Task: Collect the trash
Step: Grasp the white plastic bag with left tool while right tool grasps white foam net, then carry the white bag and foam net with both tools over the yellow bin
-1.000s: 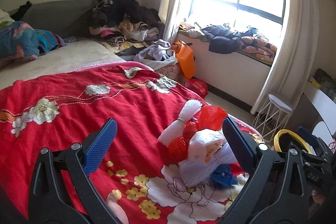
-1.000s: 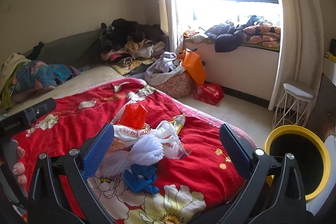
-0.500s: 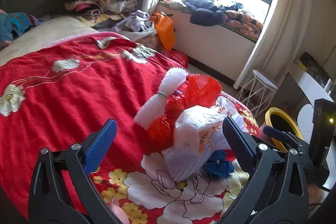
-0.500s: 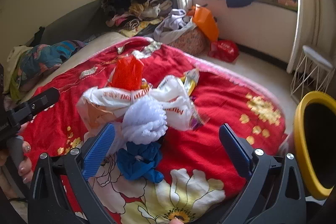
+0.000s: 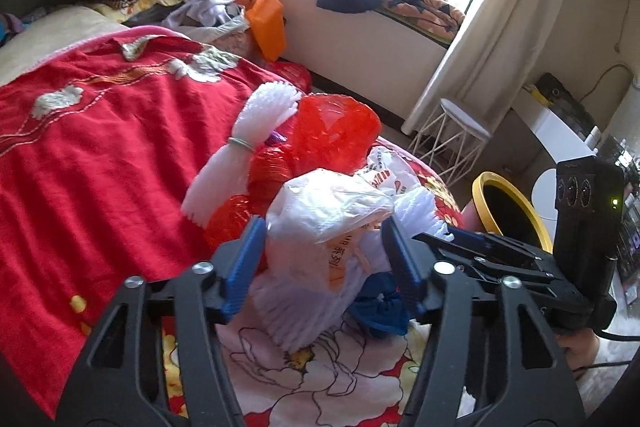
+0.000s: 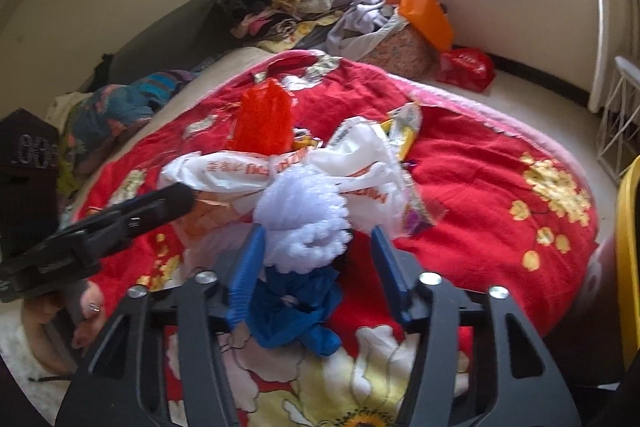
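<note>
Two grippers are closing on one trash pile point(image 5: 320, 211) heaped near the bed's right edge. Left gripper point(image 5: 324, 259) straddles the white bag; right gripper point(image 6: 316, 267) straddles white foam netting point(image 6: 304, 223). Nothing lifted yet; yellow-rimmed bin point(image 5: 508, 215) awaits, right.

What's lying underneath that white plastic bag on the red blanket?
Under the white plastic bag sit white foam netting, a crumpled blue bag and red plastic bags, all on the red blanket. Anything deeper in the pile is covered.
</note>
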A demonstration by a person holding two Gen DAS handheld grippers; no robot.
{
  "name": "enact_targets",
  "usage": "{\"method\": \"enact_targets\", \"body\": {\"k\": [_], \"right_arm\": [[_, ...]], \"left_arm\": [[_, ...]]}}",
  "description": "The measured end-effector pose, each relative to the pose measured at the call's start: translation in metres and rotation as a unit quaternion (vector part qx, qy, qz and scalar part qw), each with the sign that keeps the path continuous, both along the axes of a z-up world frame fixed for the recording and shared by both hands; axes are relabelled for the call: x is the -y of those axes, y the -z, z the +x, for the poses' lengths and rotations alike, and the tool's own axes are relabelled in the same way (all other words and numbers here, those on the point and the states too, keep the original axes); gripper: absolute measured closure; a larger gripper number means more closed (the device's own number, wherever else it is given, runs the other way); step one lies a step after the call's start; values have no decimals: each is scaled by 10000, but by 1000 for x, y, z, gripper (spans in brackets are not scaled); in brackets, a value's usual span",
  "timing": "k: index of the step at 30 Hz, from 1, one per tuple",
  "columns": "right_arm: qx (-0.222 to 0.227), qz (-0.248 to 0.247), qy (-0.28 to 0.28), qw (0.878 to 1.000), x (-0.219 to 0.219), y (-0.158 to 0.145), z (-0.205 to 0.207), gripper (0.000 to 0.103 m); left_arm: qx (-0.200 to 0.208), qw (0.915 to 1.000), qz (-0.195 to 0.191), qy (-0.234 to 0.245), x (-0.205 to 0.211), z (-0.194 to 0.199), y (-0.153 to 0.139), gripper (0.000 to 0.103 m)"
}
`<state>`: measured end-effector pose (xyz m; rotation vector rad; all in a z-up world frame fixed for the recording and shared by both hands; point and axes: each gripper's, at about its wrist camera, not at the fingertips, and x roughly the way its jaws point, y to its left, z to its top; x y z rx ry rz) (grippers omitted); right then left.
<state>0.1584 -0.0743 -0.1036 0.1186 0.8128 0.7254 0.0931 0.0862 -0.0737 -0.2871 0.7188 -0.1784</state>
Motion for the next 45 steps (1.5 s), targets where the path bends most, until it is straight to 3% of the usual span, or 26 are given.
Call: {"method": "enact_targets", "body": {"k": [2, 4, 9, 21, 31, 45], "right_arm": [[7, 66, -59, 10000, 1, -1, -2, 76], [61, 139, -97, 9998, 2, -4, -5, 82], [181, 334, -48, 9993, 10, -14, -15, 86], [597, 960, 193, 9934, 51, -59, -44, 88], [1210, 604, 926, 9865, 95, -97, -53, 89], [1418, 714, 2094, 9649, 176, -104, -58, 90]], "left_arm": [[8, 10000, -12, 32, 1, 2, 0, 63], [40, 10000, -12, 23, 2, 2, -1, 79], [173, 9998, 59, 33, 7, -3, -8, 90], [808, 9963, 221, -207, 17, -15, -51, 94], [1114, 9928, 216, -375, 20, -18, -77, 95], [1211, 9922, 289, 6, 57, -15, -89, 95]]}}
